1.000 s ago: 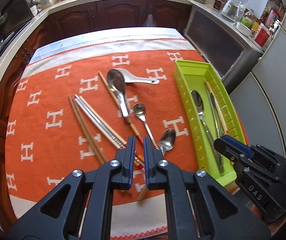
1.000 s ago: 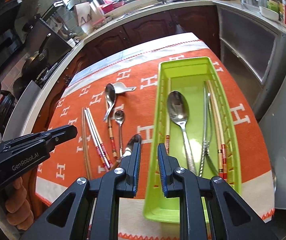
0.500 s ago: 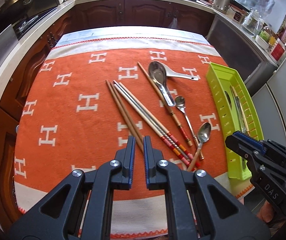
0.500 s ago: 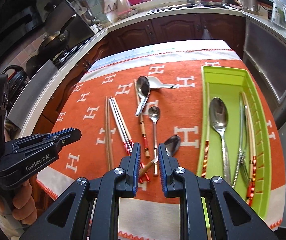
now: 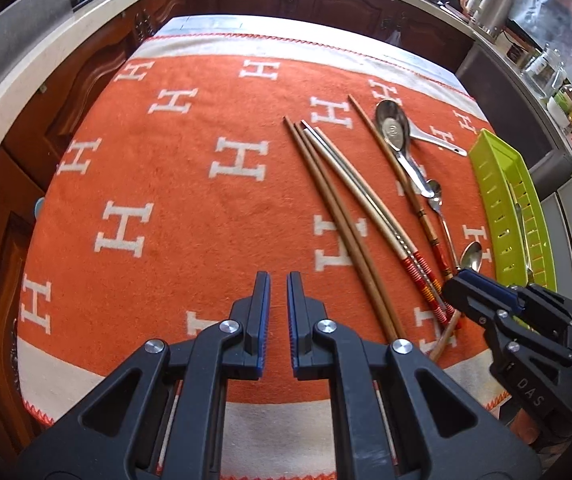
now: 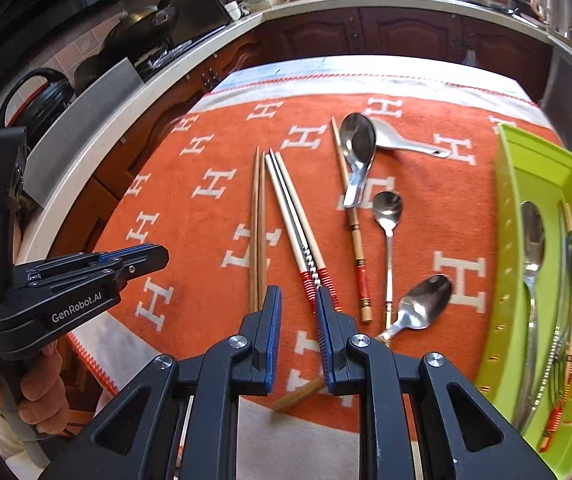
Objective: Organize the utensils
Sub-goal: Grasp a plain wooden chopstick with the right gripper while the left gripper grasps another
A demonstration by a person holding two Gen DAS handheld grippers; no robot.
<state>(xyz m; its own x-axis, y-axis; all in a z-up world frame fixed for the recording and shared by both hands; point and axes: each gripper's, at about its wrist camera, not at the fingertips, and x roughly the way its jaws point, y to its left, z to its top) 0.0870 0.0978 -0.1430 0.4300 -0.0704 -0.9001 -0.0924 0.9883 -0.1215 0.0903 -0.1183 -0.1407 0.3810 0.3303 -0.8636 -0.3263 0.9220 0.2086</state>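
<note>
Kitchen worktop under an orange cloth (image 5: 189, 208) holds loose chopsticks (image 6: 286, 216) and spoons (image 6: 388, 216) left of the green tray (image 6: 534, 168), while left gripper (image 5: 278, 280) and right gripper (image 6: 298, 296) hover narrow and empty.

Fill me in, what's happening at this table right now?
A person holds a tool in each hand over the orange cloth, sorting utensils into the green tray. Neither the left tool nor the right tool grips anything. The tray already holds a big spoon and a few other pieces. Several chopsticks and four spoons lie loose on the cloth.
</note>
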